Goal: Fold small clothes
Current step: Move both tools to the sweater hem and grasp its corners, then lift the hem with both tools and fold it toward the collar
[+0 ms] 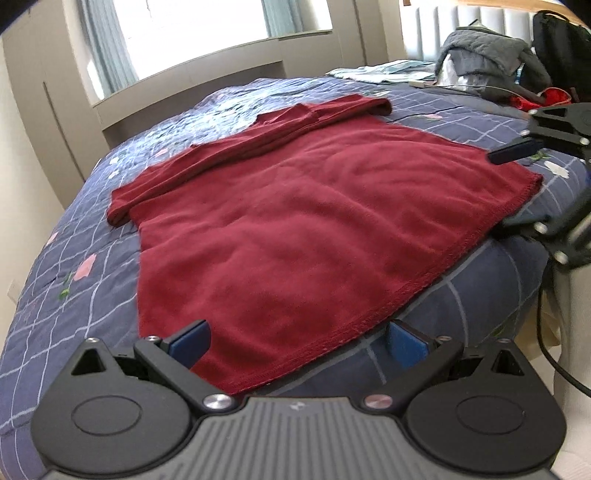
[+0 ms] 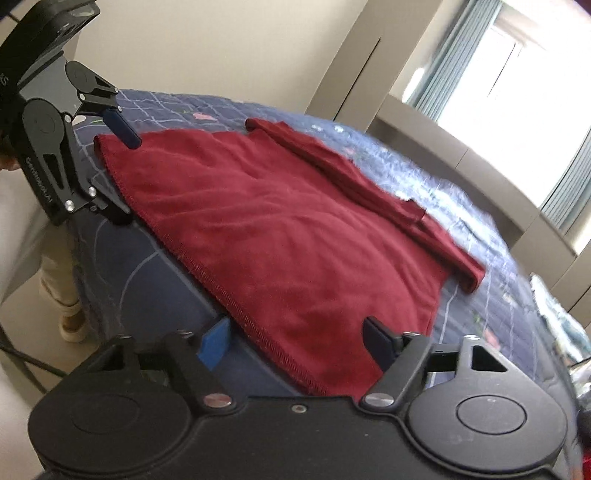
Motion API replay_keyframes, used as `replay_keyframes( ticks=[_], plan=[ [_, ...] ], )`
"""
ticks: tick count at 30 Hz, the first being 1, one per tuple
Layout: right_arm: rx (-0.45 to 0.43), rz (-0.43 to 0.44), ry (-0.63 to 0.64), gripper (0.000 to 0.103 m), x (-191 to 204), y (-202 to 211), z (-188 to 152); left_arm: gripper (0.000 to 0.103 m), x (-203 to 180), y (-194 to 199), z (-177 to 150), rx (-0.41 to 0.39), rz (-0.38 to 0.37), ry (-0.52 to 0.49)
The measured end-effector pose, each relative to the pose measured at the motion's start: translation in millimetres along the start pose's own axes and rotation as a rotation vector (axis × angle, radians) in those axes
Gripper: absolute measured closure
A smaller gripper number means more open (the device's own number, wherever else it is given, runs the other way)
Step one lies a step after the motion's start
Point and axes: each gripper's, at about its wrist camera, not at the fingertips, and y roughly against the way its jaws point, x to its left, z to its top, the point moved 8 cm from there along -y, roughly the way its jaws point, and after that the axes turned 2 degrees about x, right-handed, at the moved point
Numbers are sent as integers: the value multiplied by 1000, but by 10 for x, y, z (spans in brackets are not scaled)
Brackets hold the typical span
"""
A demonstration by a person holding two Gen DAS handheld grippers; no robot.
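Both claws sit at the near hem of a dark red garment (image 1: pixel 295 229) spread flat on a bed. Left claw (image 1: pixel 299 345) has its jaws wide apart, the blue pads either side of one hem corner, with the cloth lying between them and neither pad pressing on it. Right claw (image 2: pixel 299 341) is likewise parted, its jaws straddling the other hem corner; the cloth runs between them and no pad is seen to squeeze it, so nothing is gripped.

Largest of all is the bed, covered by a navy quilt (image 1: pixel 92 240) with a pale grid and small pink flowers; it spreads out ahead of both claws and drops away over the mattress edge just below them. On it lies the red garment, a fleecy top, stretching forward from the claws. Its stitched hem runs along the bed edge from one claw to the other. Its far end, well ahead of the claws, is folded over into a long narrow band with the sleeves tucked along it.

Beyond the garment, far from the left claw and to its right, a grey jacket (image 1: pixel 487 48) is heaped near the headboard, with a black bag (image 1: pixel 557 40) beside it. A bright window (image 1: pixel 192 33) with pale blue curtains stands beyond the bed
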Motion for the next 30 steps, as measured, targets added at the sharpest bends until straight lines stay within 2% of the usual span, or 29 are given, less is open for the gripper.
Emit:
replay_keyframes(
  ticks=[1, 3, 5, 9, 14, 16, 19, 23, 26, 27, 30],
  plan=[
    [-9, -3, 9, 45, 9, -2, 11, 0, -30, 7, 6, -6, -9, -10],
    [-28, -7, 34, 75, 38, -4, 36, 0, -105, 17, 13, -12, -34, -27],
    [-40, -2, 39, 86, 53, -4, 75, 0, -185, 15, 30, -20, -55, -53],
    [-62, 48, -63, 93, -83, 21, 223, 0, -289, -33, 110, -42, -33, -94],
    [-85, 86, -178, 95, -299, 101, 381, 5, -288, -98, 202, -44, -5, -60],
    [-92, 93, -195, 95, -341, 134, 430, 17, -253, -86, 234, -56, 16, -40],
    [-98, 99, -210, 95, -360, 179, 462, 36, -97, -106, 244, -39, 126, -30],
    [-102, 100, -228, 95, -371, 188, 474, 44, 113, -123, 195, -17, 178, -6],
    [-99, 98, -221, 95, -354, 190, 459, 56, 204, -75, 106, -9, 225, -50],
    [-94, 97, -213, 95, -338, 190, 444, 63, 213, -66, 77, -6, 232, -70],
    [-57, 99, -184, 95, -266, 140, 358, 98, 220, -43, 36, 4, 230, -118]
  ],
)
